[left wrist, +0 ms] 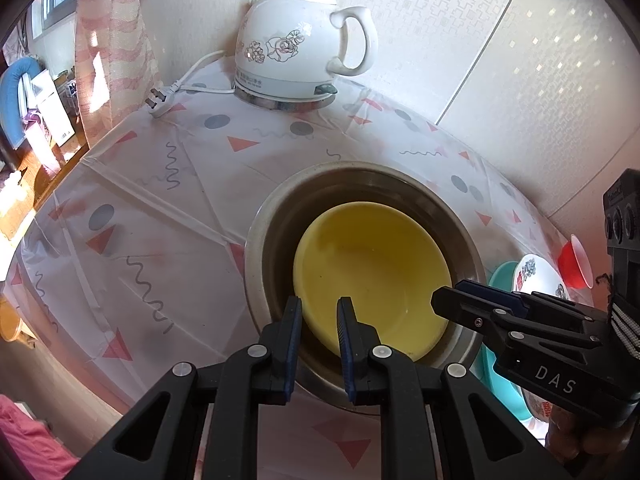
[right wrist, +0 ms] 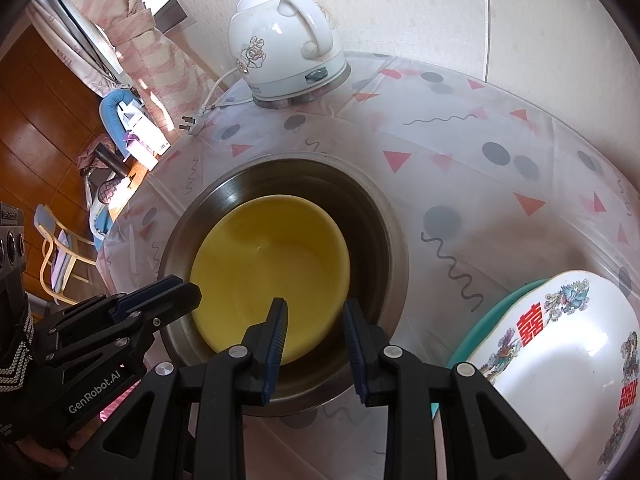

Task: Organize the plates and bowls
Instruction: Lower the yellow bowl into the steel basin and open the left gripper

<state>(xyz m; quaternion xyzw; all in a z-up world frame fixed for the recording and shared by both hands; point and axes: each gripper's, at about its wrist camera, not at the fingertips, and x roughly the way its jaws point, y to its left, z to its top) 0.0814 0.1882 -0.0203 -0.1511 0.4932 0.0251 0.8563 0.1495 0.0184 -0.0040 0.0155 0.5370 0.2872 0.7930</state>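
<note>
A yellow bowl (left wrist: 372, 276) sits inside a larger steel bowl (left wrist: 272, 216) on the patterned tablecloth; both also show in the right wrist view, yellow bowl (right wrist: 268, 272) and steel bowl (right wrist: 376, 220). My left gripper (left wrist: 319, 312) is open, its fingers over the near left rim of the two bowls. My right gripper (right wrist: 314, 316) is open over the near rim; it shows in the left wrist view (left wrist: 452, 296) at the yellow bowl's right edge. A white enamel bowl with red characters (right wrist: 560, 344) rests in a teal bowl (right wrist: 480, 324) at the right.
A white ceramic kettle (left wrist: 296, 44) stands at the back by the wall, its cord and plug (left wrist: 160, 100) lying to the left. A small red bowl (left wrist: 576, 260) sits at the far right. The table edge drops off at the left toward a chair (right wrist: 60, 248).
</note>
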